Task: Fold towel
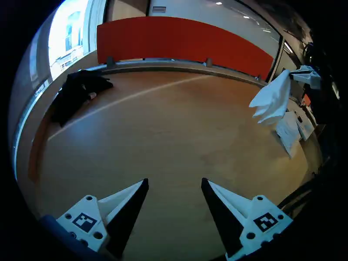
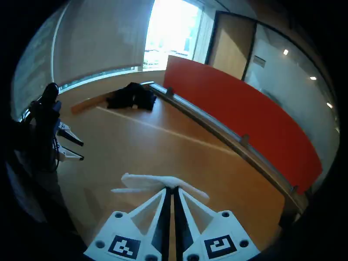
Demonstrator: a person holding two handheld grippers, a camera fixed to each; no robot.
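White towel [image 1: 273, 101] dangles bunched above the wooden table [image 1: 174, 130], clamped in the right gripper [image 2: 173, 190], while the left gripper [image 1: 174, 181] stands spread and empty, so folding looks hardly begun.

The towel [image 1: 272, 102] is white, plain cloth, and hangs in the air above the wooden table [image 1: 174, 130] at its far side. It is pinched at one end by the right gripper [image 2: 172, 189], with both fingers pressed together on it. From there it droops in loose, bunched folds (not spread flat), and a rumpled strip of cloth pokes out sideways just past the fingertips.
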